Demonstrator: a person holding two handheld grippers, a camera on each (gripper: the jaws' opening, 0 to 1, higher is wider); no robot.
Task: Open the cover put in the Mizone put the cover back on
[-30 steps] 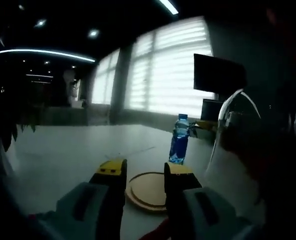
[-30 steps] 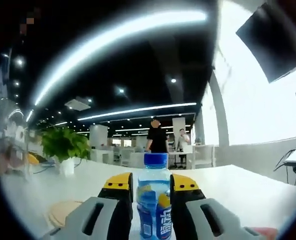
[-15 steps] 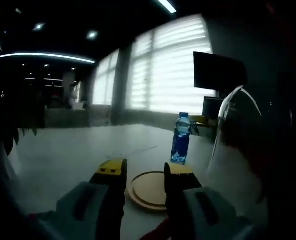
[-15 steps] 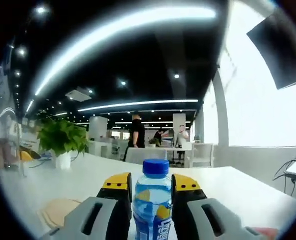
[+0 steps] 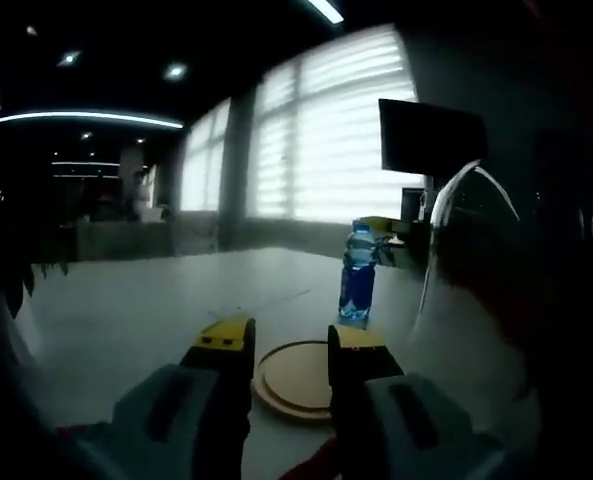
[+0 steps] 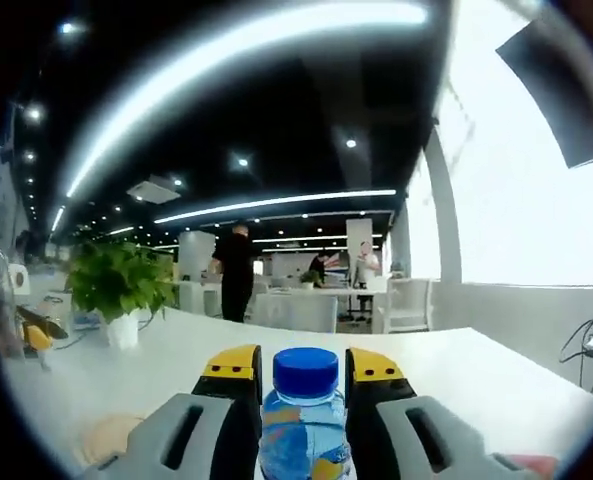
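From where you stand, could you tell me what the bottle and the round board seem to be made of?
The bottle looks like clear plastic: light passes through it, under a glossy blue cap. The round board looks like pale, matte wood, tan with a raised edge, though dim light leaves that open.

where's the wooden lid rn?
In the left gripper view the wooden lid lies flat on the white table, just beyond the open left claw, with the Mizone bottle standing farther back to its right.

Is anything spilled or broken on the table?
No, nothing stands out. The bottle stands upright with its blue cap on, between the right gripper's jaws, and the round wooden lid lies flat on the table.
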